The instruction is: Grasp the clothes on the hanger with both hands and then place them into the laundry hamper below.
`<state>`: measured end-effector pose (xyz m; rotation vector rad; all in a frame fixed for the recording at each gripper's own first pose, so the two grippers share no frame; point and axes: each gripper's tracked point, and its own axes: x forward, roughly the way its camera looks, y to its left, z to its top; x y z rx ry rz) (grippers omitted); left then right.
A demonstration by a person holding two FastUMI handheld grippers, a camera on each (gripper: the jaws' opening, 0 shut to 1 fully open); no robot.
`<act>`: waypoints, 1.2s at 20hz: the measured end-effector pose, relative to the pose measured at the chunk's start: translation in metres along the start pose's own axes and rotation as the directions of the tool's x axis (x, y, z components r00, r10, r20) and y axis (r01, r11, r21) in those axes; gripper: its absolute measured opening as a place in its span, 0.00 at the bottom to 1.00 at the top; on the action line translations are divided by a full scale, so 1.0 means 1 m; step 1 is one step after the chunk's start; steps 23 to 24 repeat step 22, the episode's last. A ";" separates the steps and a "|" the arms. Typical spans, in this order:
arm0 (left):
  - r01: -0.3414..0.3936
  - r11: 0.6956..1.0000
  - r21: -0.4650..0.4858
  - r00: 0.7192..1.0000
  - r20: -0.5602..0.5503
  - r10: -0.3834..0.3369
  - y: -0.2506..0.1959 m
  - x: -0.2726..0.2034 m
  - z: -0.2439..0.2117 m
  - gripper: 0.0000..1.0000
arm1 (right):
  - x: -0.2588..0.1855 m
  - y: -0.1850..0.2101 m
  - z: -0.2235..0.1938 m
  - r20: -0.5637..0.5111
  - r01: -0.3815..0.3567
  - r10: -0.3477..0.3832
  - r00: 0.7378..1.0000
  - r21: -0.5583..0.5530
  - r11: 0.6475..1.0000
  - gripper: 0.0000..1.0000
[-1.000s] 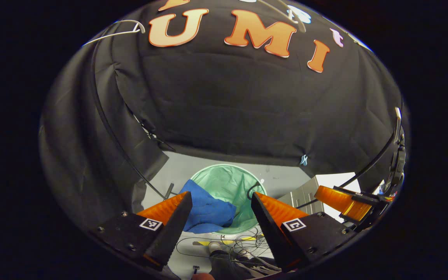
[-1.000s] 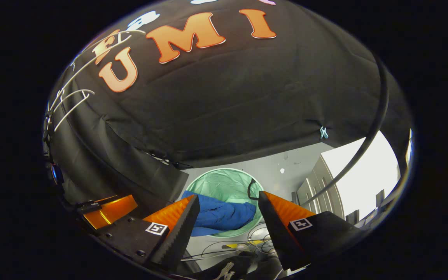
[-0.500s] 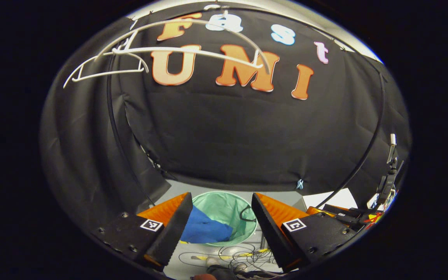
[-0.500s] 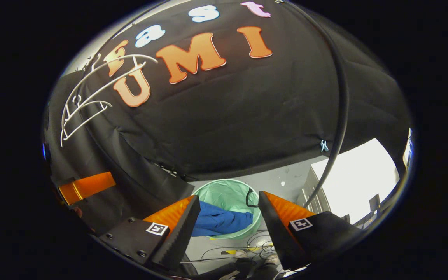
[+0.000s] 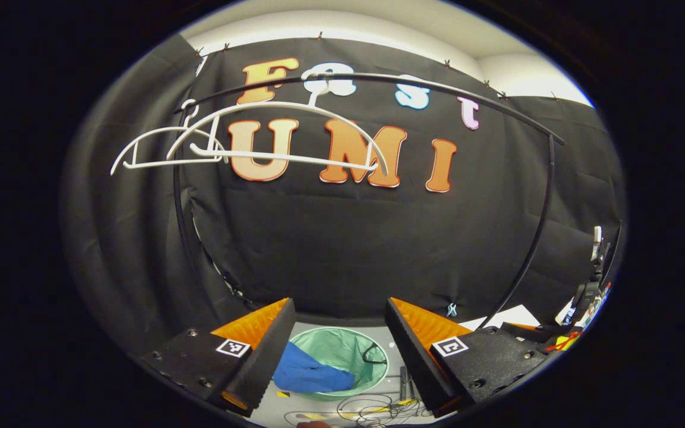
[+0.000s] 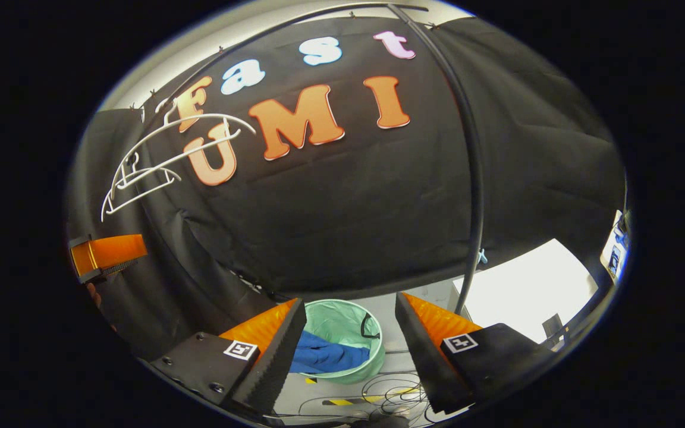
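Both grippers are raised and look level toward the booth's black cloth wall, with the floor low between their fingers. The left gripper (image 5: 339,348) has its two fingers spread wide apart with nothing between them, and the right gripper (image 6: 348,348) likewise stands open and empty. In the right gripper view, part of the left gripper shows at the left edge, in front of the side curtain. A dark curved rail (image 5: 378,80) arches across the top of the wall and bends down the right side; two bare white hangers (image 5: 271,137) hang from it near its left end, tilted and overlapping. Loose cables (image 6: 390,392) lie coiled on the grey floor in front of the hamper, and a white panel (image 6: 527,291) stands off to the right. The pale green laundry hamper (image 5: 348,348) sits on the floor, well below both grippers. The blue clothes (image 5: 307,374) lie bunched inside it, heaped against its left side, well apart from either gripper's fingers.
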<state>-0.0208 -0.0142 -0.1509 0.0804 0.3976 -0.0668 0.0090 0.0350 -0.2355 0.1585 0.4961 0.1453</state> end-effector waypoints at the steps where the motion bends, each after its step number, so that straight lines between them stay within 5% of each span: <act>1: 0.007 1.000 0.000 1.000 0.030 -0.007 0.007 -0.003 0.009 0.96 | -0.006 0.003 0.013 0.039 0.021 -0.019 0.999 -0.058 0.998 0.98; 3: 0.035 0.999 -0.007 0.997 0.070 -0.034 0.013 -0.013 0.012 0.96 | -0.021 0.007 0.042 0.120 0.053 -0.039 0.992 -0.119 0.991 0.98; 10: 0.023 1.000 -0.005 0.979 0.201 -0.022 0.047 -0.035 0.066 0.94 | -0.050 0.050 0.112 0.278 0.023 -0.013 0.961 -0.032 0.999 0.93; 16: 0.001 1.000 -0.019 0.966 0.260 0.004 0.065 -0.038 0.087 0.92 | -0.061 0.063 0.136 0.368 0.096 -0.005 0.930 -0.228 0.969 0.98; 24: -0.002 1.000 -0.015 0.969 0.248 0.006 0.068 -0.040 0.082 0.92 | -0.054 0.063 0.112 0.328 0.067 -0.012 0.945 -0.157 0.985 0.96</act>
